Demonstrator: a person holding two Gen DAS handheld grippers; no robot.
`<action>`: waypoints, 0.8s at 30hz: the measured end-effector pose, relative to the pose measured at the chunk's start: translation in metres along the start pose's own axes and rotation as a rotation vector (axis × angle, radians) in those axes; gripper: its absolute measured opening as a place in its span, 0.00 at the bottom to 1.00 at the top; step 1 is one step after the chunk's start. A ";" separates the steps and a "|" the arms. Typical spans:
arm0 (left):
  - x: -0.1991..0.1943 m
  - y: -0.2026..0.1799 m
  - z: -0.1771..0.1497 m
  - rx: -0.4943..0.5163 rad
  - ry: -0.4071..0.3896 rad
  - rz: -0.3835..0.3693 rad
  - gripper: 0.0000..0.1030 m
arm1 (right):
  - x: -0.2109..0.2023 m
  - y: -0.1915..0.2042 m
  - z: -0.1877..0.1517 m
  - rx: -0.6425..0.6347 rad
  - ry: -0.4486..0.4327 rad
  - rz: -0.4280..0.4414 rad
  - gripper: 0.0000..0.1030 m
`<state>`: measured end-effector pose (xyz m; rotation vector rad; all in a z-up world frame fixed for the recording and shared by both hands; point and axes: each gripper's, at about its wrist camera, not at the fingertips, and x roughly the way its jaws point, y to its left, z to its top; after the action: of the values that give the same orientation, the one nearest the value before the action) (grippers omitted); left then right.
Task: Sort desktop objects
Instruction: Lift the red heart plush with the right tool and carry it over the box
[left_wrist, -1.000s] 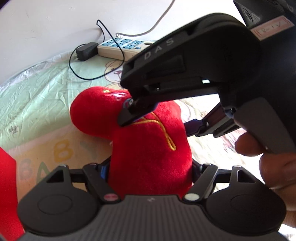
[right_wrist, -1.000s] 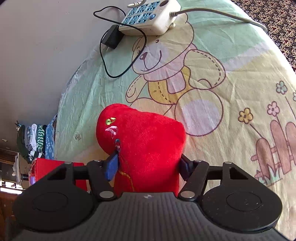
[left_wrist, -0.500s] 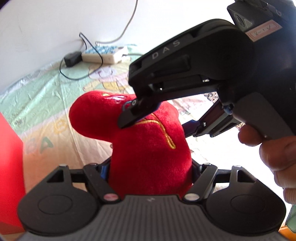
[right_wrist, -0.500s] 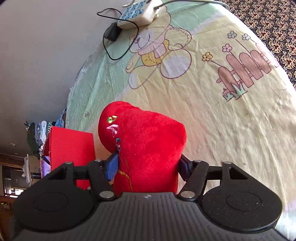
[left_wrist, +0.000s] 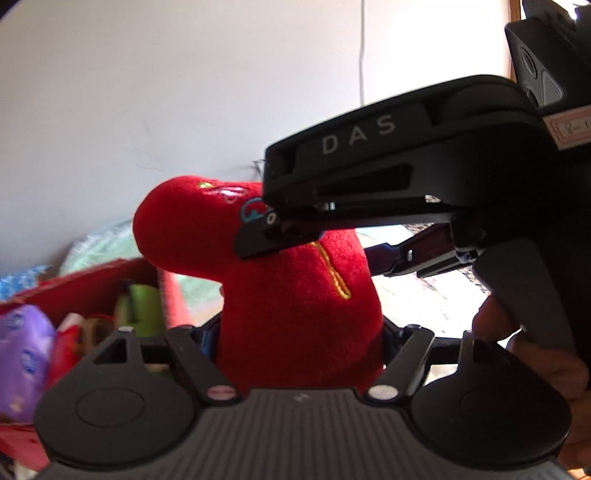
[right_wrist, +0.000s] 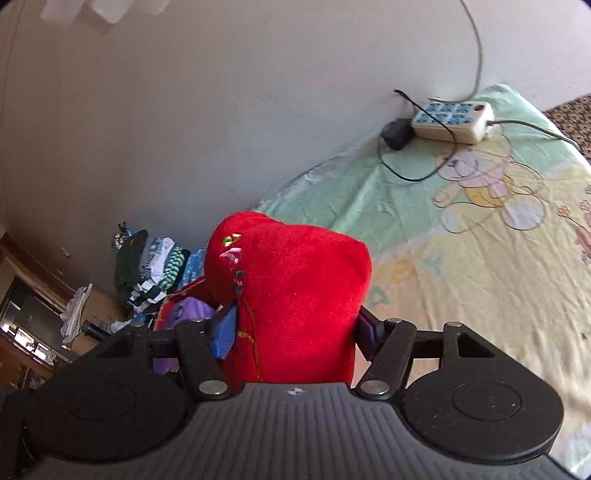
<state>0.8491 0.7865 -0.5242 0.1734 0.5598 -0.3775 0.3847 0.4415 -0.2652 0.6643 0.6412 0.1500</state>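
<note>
A red plush toy (left_wrist: 295, 295) with embroidered marks is held up in the air by both grippers. My left gripper (left_wrist: 295, 339) is shut on its lower part. My right gripper (right_wrist: 295, 328) is shut on the same red plush toy (right_wrist: 295, 291); in the left wrist view that right gripper (left_wrist: 314, 240) comes in from the right with one finger across the toy's top. Below and to the left sits a red box (left_wrist: 92, 284) holding a purple packet (left_wrist: 22, 362) and other small items. The red box (right_wrist: 177, 295) shows just behind the toy in the right wrist view.
A bed sheet with a bear print (right_wrist: 461, 229) spreads to the right. A white power strip (right_wrist: 450, 120) and a black charger (right_wrist: 397, 134) with its cord lie against the wall. Folded clothes (right_wrist: 151, 266) are stacked at the left. A person's hand (left_wrist: 517, 332) holds the right gripper's handle.
Both grippers have lifted the plush toy off the sheet and carried it leftward toward the red box, whose open top has now come into view. Both grips stay shut.
</note>
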 end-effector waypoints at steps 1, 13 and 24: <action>-0.010 0.007 -0.002 0.003 -0.011 0.014 0.74 | 0.004 0.010 -0.003 -0.010 -0.007 0.013 0.64; -0.056 0.087 -0.006 -0.007 -0.041 0.082 0.74 | 0.067 0.095 -0.021 -0.128 -0.036 0.049 0.64; -0.021 0.129 -0.006 -0.136 0.078 0.026 0.74 | 0.145 0.109 -0.009 -0.234 0.106 -0.027 0.64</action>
<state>0.8806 0.9131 -0.5103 0.0643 0.6578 -0.3074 0.5019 0.5789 -0.2770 0.4243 0.7211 0.2329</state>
